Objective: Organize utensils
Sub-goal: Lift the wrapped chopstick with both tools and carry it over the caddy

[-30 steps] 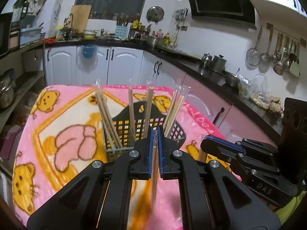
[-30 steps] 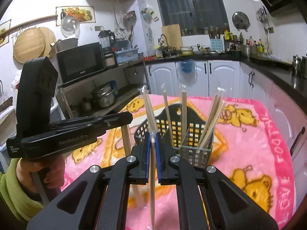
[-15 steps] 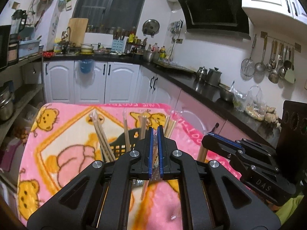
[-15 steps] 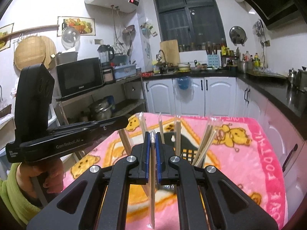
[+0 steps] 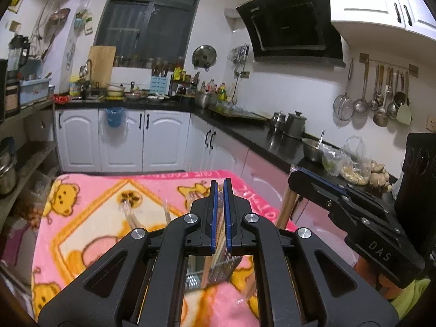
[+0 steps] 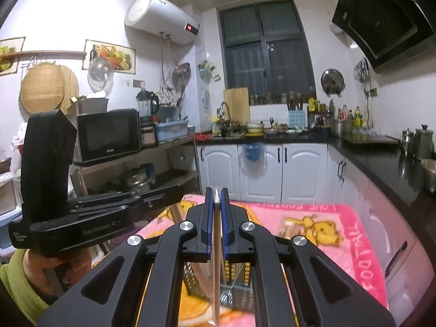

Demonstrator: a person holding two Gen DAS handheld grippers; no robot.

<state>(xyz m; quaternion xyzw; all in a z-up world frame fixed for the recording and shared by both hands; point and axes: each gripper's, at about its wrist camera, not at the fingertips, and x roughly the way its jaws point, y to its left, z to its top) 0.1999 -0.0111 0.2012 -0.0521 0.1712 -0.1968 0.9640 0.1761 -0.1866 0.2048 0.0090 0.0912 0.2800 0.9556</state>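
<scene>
**Inspector A:** Starting from the left of the scene, the left gripper [image 6: 174, 199] appears in the right wrist view as a black body held level by a hand [image 6: 46, 269] in a green sleeve [image 6: 16, 280]. In its own view the left gripper [image 5: 220, 188] has its blue-lined fingers [image 5: 214, 212] drawn almost together. A wrapped pair of chopsticks [image 5: 221, 234] seems to stand in the narrow slot between them; that part is dim, so I record the hold as probable.

**Inspector B:** And below it?

**Inspector A:** The mesh utensil basket [image 5: 220, 269] sits on the pink bear-print blanket [image 5: 90, 218] covering the counter, seen under the left gripper's arms. More wrapped chopsticks [image 5: 128, 212] stand in it, their tips showing just left of the fingers.

**Inspector B:** The right side?

**Inspector A:** The right gripper [image 6: 217, 196] is closed on a second wrapped chopstick pair [image 6: 216, 259], which runs upright between the pads, its clear wrapper tip level with the fingertips. The same basket [image 6: 234, 291] lies directly beneath, on the blanket. In the left wrist view the right gripper [image 5: 297, 177] sits at the right edge, a wooden stick hanging below its tip.
</scene>
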